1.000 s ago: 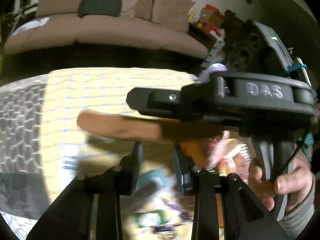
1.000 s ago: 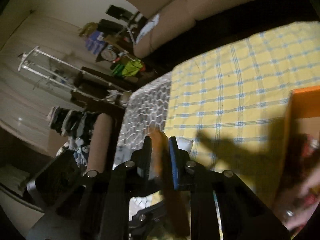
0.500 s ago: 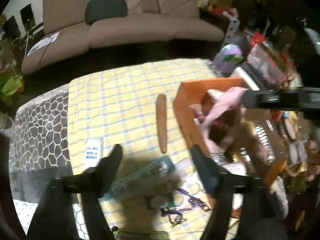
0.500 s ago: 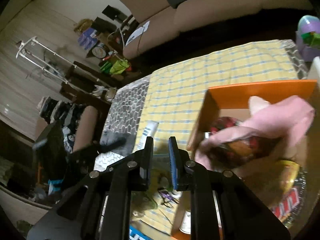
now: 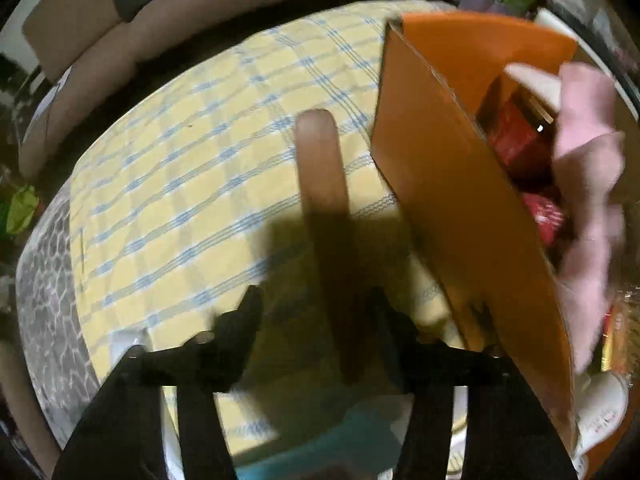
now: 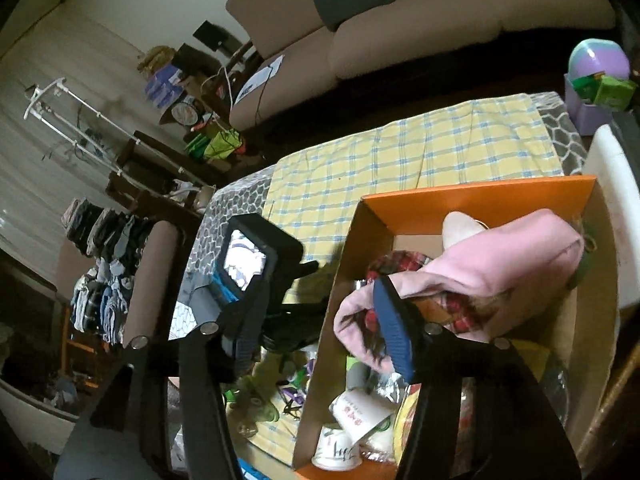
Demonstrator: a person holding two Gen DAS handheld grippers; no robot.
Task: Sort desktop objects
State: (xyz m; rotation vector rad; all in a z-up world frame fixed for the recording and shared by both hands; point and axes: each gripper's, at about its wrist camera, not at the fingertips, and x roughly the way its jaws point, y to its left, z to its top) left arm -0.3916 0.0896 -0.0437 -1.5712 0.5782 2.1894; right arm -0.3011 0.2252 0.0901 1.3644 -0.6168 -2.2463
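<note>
A flat brown wooden stick (image 5: 320,168) lies on the yellow checked cloth (image 5: 192,184), just left of the orange box (image 5: 432,184). My left gripper (image 5: 316,316) points steeply down over the stick's shadowed near end. Its jaws are closing with the stick between them, and a gap shows on both sides. The box (image 6: 476,196) holds a pink cloth (image 6: 504,264), red packets and white cups (image 6: 352,412). My right gripper (image 6: 320,320) hovers at the box's left wall, its jaws opening with nothing held.
A teal case (image 5: 320,440) and a white item (image 5: 128,340) lie near the table's front edge. The left hand-held device's small screen (image 6: 244,264) sits close to my right fingers. A beige sofa (image 6: 440,12) stands behind the table, with a purple tub (image 6: 592,108) at the right.
One second ago my right gripper held the stick; now it lies on the cloth and the right jaws have spread. My left gripper has dropped down over the stick, its jaws narrower than half a second ago.
</note>
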